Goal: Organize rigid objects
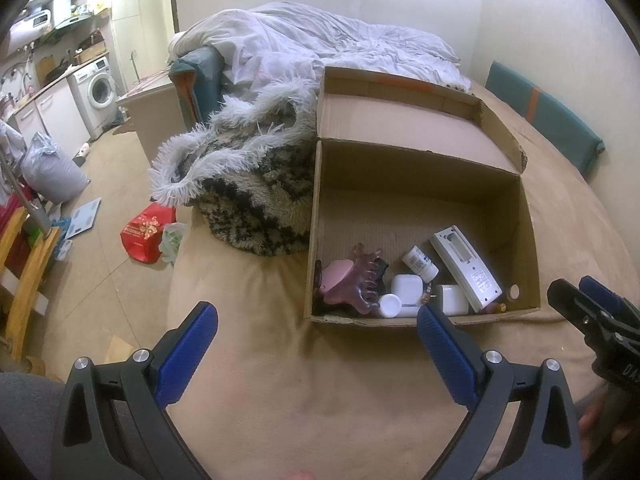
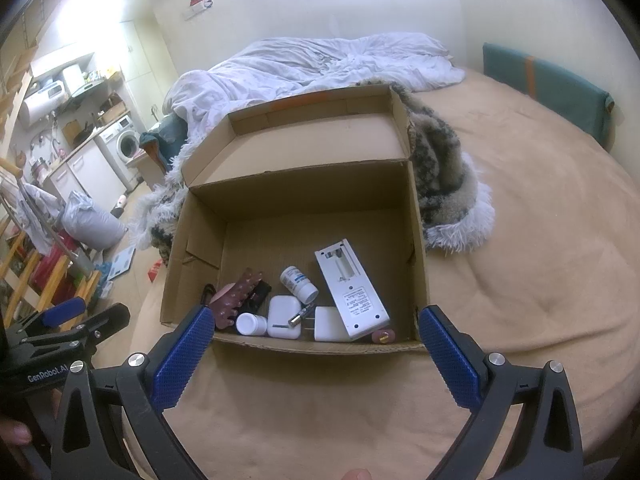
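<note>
Two grippers you are holding, left gripper (image 1: 318,320) and right gripper (image 2: 314,322), both with fingers spread wide and gripping nothing. Cardboard box (image 2: 418,216) is lying frame centre on the bed (image 2: 540,240), containing remote (image 2: 354,292), hair claw (image 1: 356,280), pill bottle (image 2: 298,282), earbud case (image 2: 283,316).

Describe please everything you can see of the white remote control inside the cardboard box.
The white remote control is a long, flat slab of what looks like hard plastic, lying face down on the floor of the cardboard box. Its battery cover is missing, so the empty compartment shows at the far end, with a printed label and small screw holes nearer the camera. It lies slanted toward the box's right side, and its near end seems to rest on the white charger plug and against a small pinkish item.
</note>
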